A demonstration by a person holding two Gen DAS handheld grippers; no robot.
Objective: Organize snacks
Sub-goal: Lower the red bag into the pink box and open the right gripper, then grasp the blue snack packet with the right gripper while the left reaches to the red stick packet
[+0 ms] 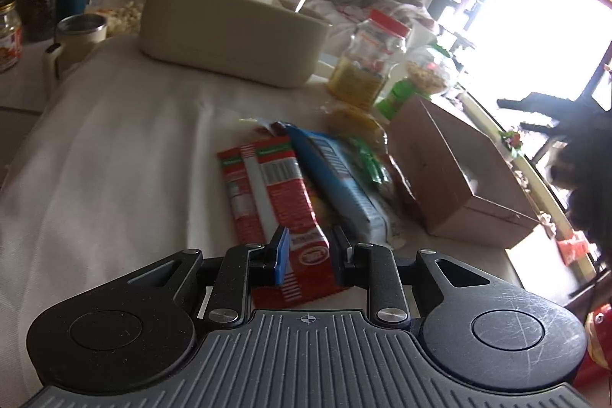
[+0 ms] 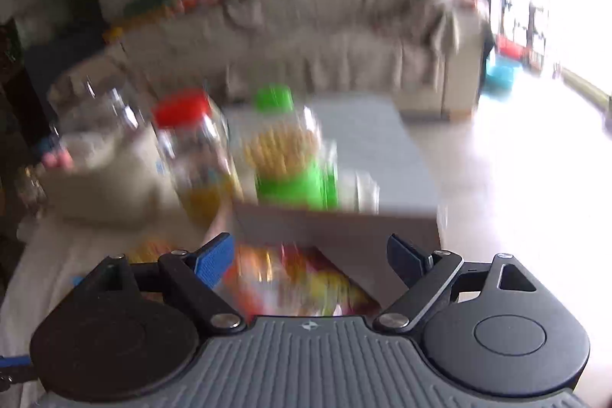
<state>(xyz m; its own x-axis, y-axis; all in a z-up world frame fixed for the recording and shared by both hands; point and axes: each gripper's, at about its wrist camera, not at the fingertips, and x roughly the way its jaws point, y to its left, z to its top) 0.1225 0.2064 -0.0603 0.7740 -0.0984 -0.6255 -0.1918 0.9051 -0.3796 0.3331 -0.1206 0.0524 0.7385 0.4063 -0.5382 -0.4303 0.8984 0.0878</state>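
In the left wrist view a red snack packet (image 1: 283,186) runs forward from between my left gripper's (image 1: 310,253) fingers. It fills the narrow gap and both pads touch its sides. A blue packet (image 1: 336,171) and a clear bag of round biscuits (image 1: 355,121) lie just to its right on the white cloth. The right wrist view is blurred. There my right gripper (image 2: 310,255) stands wide open with nothing between its pads. A colourful snack bag (image 2: 298,282) lies below it, in front of the cardboard box (image 2: 344,228).
The cardboard box (image 1: 459,178) sits right of the packets near the table edge. Behind stand a red-lidded jar (image 1: 375,52), a green-lidded jar (image 1: 424,75) and a beige tub (image 1: 229,29). A mug (image 1: 80,33) and more jars stand at the far left.
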